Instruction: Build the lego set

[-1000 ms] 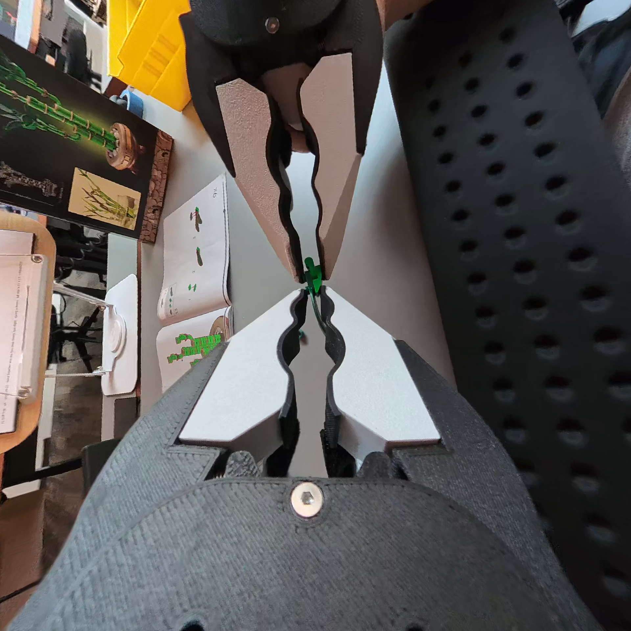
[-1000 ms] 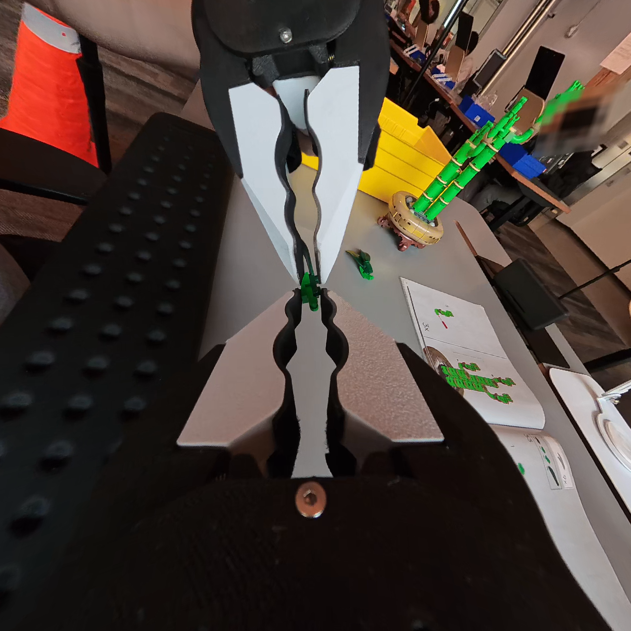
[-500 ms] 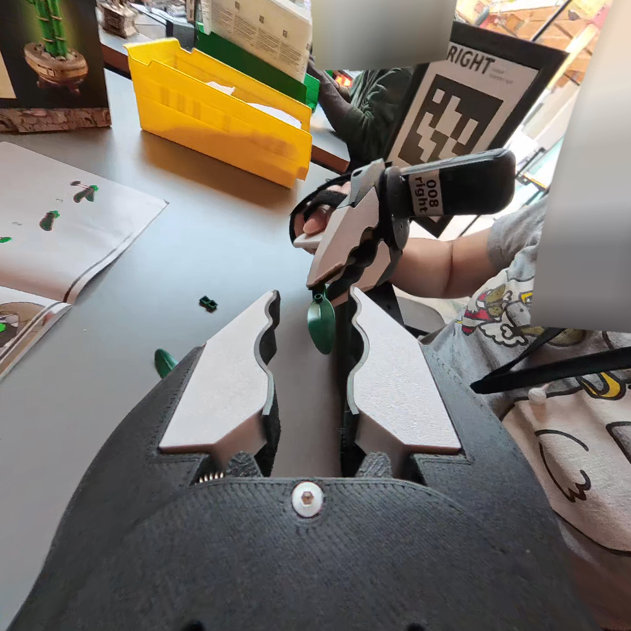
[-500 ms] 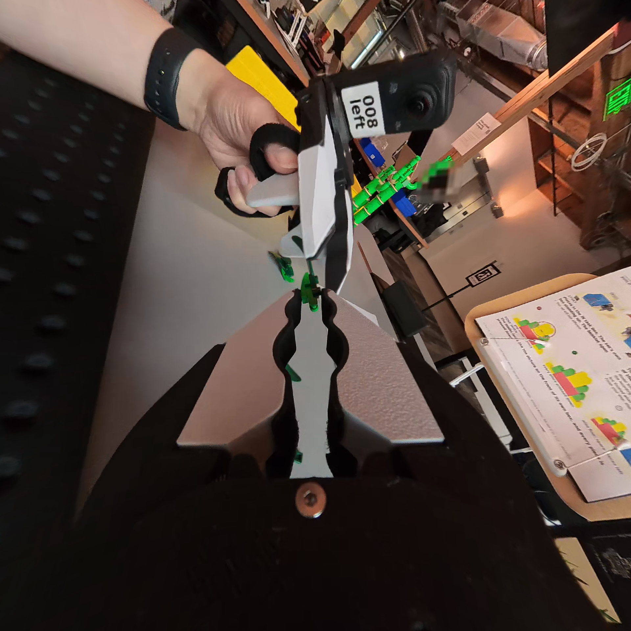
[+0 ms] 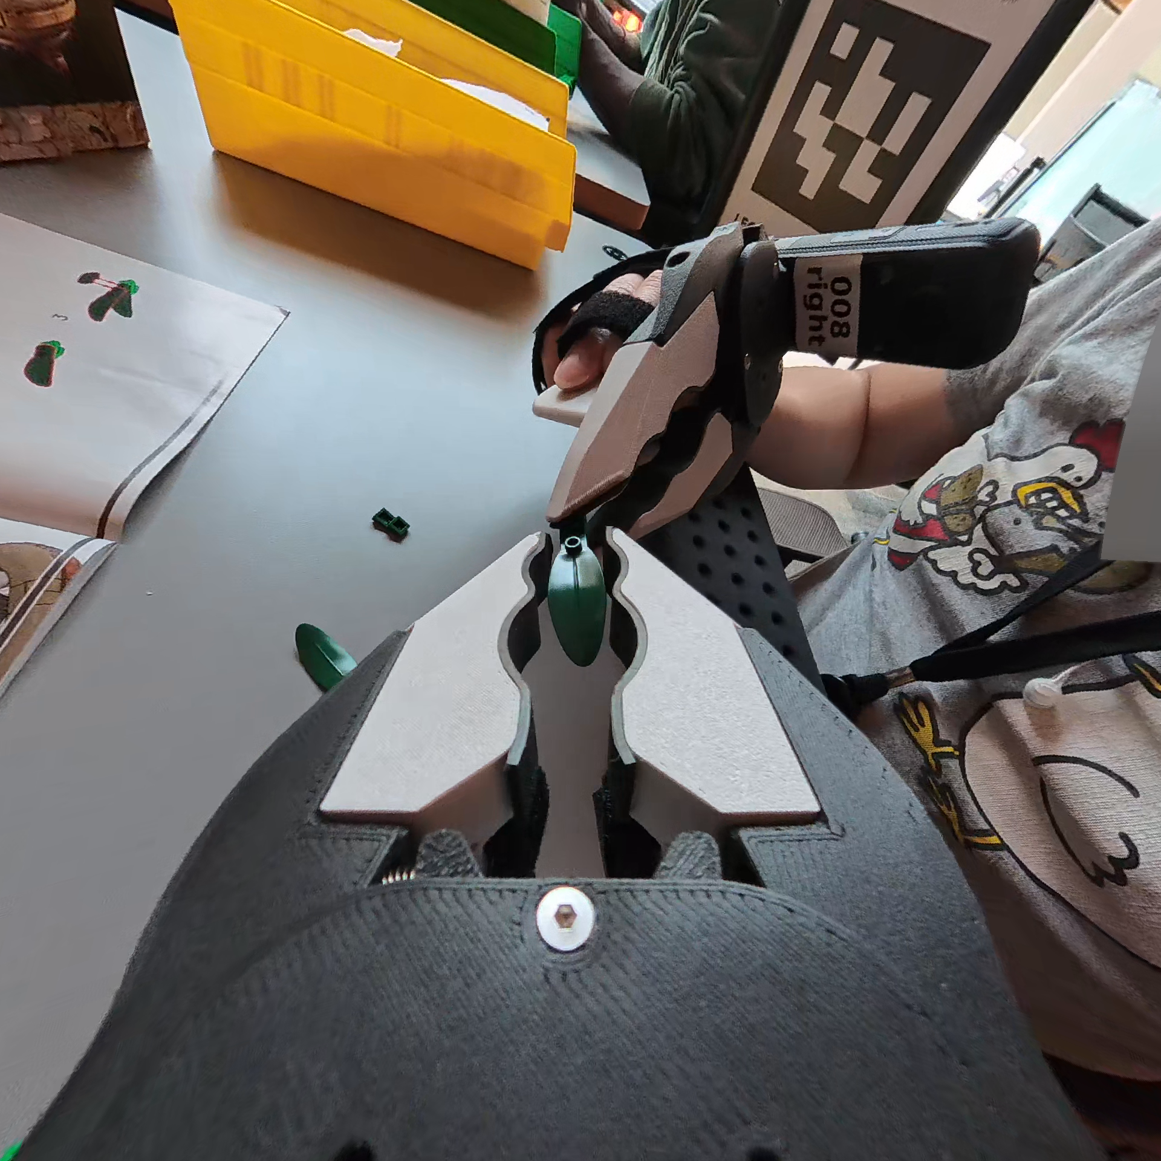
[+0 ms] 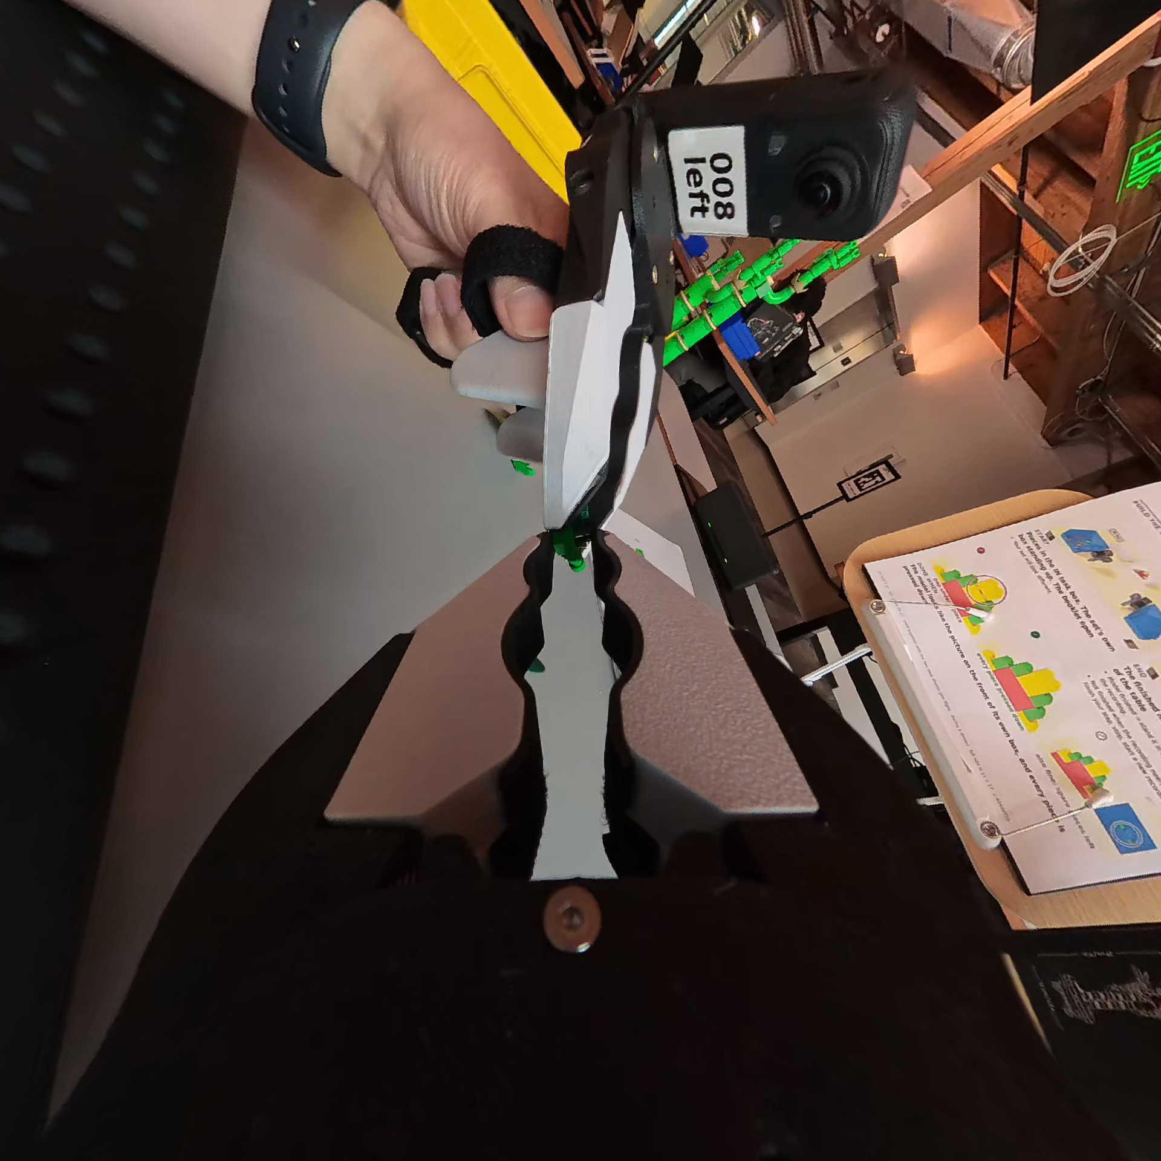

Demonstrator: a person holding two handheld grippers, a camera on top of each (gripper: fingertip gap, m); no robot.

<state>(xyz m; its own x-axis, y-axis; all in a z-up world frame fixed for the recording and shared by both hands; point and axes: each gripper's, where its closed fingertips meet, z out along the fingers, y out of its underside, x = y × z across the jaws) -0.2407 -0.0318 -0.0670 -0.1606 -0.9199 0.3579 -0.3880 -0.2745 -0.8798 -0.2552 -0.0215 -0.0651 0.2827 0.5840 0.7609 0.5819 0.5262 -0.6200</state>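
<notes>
My left gripper [image 5: 575,540] is closed around a dark green leaf piece [image 5: 576,606], whose edges touch both pads. My right gripper [image 6: 570,543] is shut on a small bright green piece [image 6: 568,551] that joins the leaf's stud end. The two grippers meet tip to tip above the grey table [image 5: 377,402]. The right gripper shows in the left wrist view [image 5: 581,516], coming from the upper right. The left gripper shows in the right wrist view [image 6: 581,512], side-on from above. How the two pieces join is hidden by the tips.
A loose dark green leaf [image 5: 320,653] and a small dark green brick [image 5: 391,524] lie on the table. An open instruction booklet [image 5: 125,377] lies at the left, a yellow bin [image 5: 389,125] behind. A green bamboo model [image 6: 741,295] stands far off. A black perforated panel [image 6: 94,314] borders the table. My two grippers' fingertips are within a few centimetres of each other. Both grippers' tips are roughly 12 cm from the small dark green brick [image 5: 391,524].
Both grippers have swung round from facing head-on above the table. The left gripper opened half a second ago and has since closed in on the leaf. The right gripper kept its hold.
</notes>
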